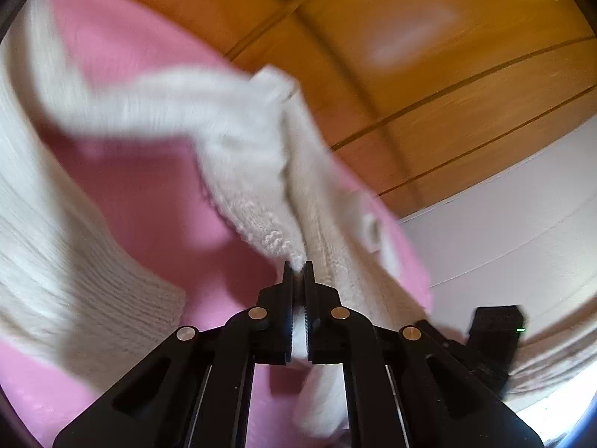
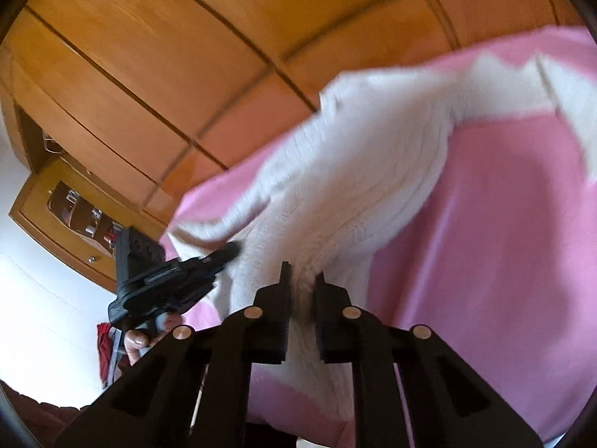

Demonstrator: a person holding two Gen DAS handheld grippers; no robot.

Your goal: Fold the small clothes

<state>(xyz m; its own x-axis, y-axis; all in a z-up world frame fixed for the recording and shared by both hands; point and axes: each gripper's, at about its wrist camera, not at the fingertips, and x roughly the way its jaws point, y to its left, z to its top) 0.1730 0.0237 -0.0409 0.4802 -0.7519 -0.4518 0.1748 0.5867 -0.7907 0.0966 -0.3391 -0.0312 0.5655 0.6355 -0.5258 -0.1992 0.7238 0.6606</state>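
L gripper [image 1: 298,267] clamped on white knit sweater [image 1: 257,171]; R gripper [image 2: 302,280] pinching same knit; only R cam shows my hand [image 2: 136,341].

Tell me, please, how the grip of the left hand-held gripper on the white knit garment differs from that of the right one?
The left hand-held gripper pinches a thin edge of the white knit garment, jaws nearly touching; the right hand-held gripper clamps a thicker bunch, jaws further apart. The left one's fabric shows loose stitch loops at its tips; the right one's shows ribbed folds. Both are shut on the same garment over the pink sheet.
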